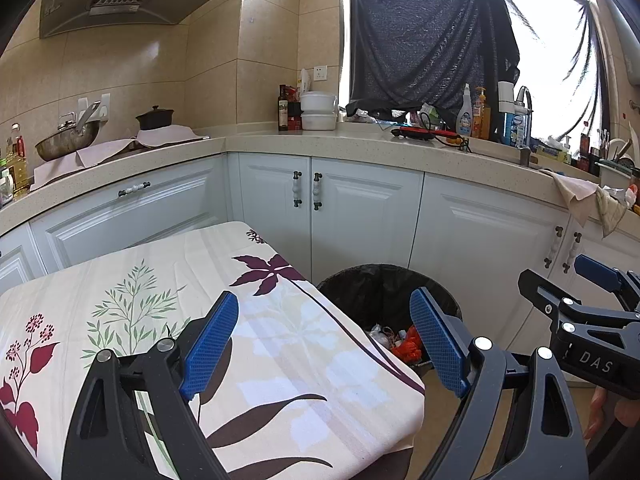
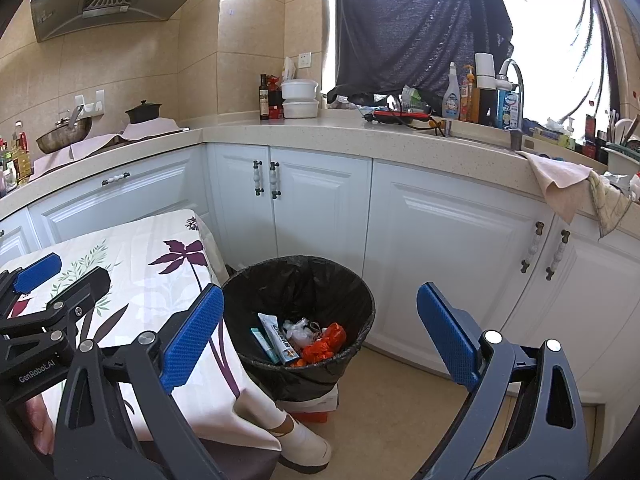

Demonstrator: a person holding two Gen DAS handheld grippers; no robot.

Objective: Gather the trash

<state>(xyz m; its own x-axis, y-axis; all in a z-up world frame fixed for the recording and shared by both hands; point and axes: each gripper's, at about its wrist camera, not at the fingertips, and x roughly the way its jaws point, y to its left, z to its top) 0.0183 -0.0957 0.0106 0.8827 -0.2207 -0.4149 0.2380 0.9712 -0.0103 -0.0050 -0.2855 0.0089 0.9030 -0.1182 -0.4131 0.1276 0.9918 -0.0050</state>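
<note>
A round bin (image 2: pixel 304 280) lined with a black bag stands on the floor beside a small table. Inside lie orange wrappers (image 2: pixel 326 342), a blue-and-white packet (image 2: pixel 276 338) and a crumpled clear bag (image 2: pixel 298 330). My right gripper (image 2: pixel 320 340) hangs open above the bin with nothing between its blue pads. My left gripper (image 1: pixel 326 344) is open over the table's right corner, empty too, and the bin (image 1: pixel 384 292) shows between its fingers. Each gripper appears at the edge of the other's view: the right gripper (image 1: pixel 568 292) and the left gripper (image 2: pixel 60 276).
The table wears a floral cloth (image 1: pixel 160 300). White cabinets (image 2: pixel 440 248) run under an L-shaped counter (image 2: pixel 320 128) crowded with bottles, a wok and containers. A white shoe (image 2: pixel 308 440) rests on the tan floor by the table. A hand (image 1: pixel 600 412) grips the right tool.
</note>
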